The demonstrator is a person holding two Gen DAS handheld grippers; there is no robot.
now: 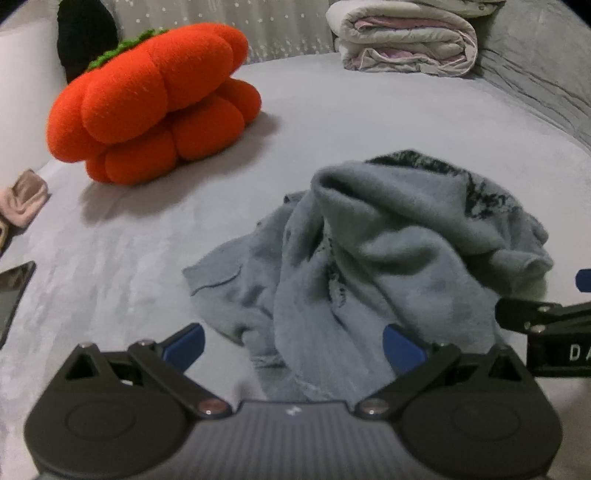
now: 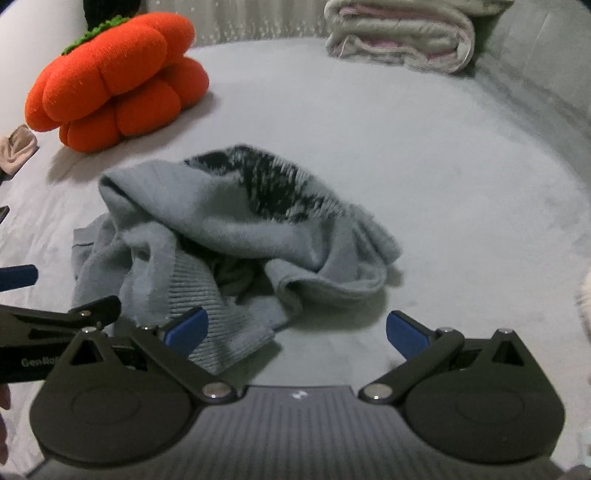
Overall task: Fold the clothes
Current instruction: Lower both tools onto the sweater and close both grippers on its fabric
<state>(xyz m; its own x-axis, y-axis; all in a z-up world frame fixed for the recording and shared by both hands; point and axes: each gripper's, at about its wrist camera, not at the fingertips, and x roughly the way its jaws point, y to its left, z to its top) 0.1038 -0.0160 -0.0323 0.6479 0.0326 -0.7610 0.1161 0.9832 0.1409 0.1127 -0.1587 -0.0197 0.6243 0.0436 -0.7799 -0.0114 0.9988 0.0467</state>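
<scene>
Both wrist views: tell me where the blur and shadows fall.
Left wrist view: the grey sweater is softly blurred; the orange cushion throws a shadow toward the camera. Right wrist view: the folded blanket and the sweater's dark pattern smear; the edges bend.

A crumpled grey sweater (image 1: pixel 388 251) lies on the bed (image 1: pixel 147 258). The left gripper (image 1: pixel 293 341) hovers spread wide before it

1. A dark phone (image 1: pixel 13 295) is cut off by the left edge of the left wrist view.
2. The right hand-held gripper (image 1: pixel 546 317) is cropped at that view's right edge; its lettering is only partly readable.
3. The sweater (image 2: pixel 229 236) is crumpled, so its dark pattern is partly hidden in folds and blurred.
4. A pink cloth (image 2: pixel 16 149) is clipped at the left edge of the right wrist view.
</scene>
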